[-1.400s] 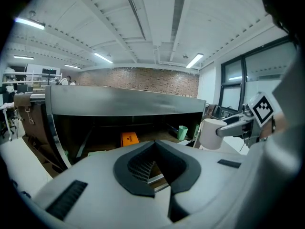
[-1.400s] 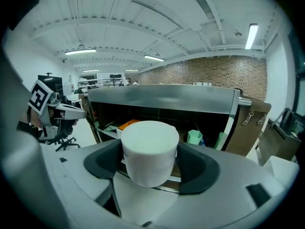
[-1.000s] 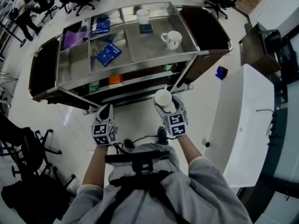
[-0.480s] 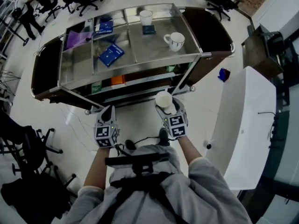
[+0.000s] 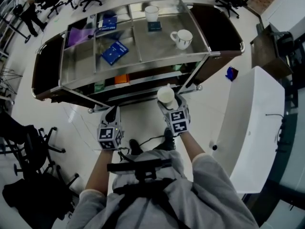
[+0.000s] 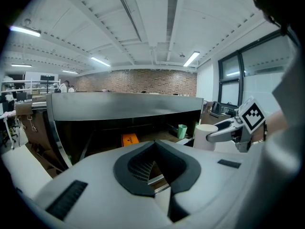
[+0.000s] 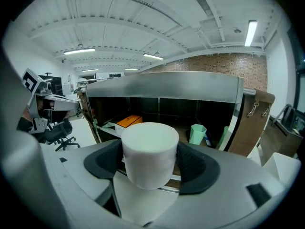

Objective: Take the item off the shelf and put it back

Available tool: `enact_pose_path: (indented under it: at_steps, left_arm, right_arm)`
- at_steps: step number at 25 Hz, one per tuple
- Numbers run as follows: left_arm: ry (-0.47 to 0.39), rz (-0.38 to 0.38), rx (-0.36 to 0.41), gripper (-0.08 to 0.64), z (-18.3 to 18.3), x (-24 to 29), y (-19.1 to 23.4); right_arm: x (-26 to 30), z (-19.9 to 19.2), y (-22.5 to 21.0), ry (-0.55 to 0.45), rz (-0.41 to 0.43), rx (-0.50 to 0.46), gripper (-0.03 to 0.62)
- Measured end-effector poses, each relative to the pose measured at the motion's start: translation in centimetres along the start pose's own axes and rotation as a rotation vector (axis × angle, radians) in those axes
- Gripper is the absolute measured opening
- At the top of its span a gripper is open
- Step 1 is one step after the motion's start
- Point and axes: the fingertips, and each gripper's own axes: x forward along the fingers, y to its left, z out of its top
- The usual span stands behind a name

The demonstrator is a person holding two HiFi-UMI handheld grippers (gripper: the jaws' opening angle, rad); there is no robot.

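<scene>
Floor [image 5: 140, 113] gap between shelf [image 5: 157, 44] and cup [image 5: 166, 95]

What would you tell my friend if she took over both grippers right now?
Left gripper: jaws together, nothing in them, held low in front of the steel shelf cart.
Right gripper: jaws clamped on the white cup, held upright in the air just in front of the cart's lower shelf.
Done: the cup is off the shelf.
Left: probably set it back on the lower shelf, between the orange box and the green cup, then open the jaws.
</scene>
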Motion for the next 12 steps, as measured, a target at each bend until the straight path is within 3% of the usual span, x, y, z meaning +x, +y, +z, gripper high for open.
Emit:
enact_pose_path:
  at_steps: [12]
  left_arm:
    - [0.034, -0.029, 0.034, 0.006, -0.7, 3.9, -0.8]
  right_arm:
    - [7.7, 1.3, -0.9, 0.005, 0.012, -0.035, 0.368]
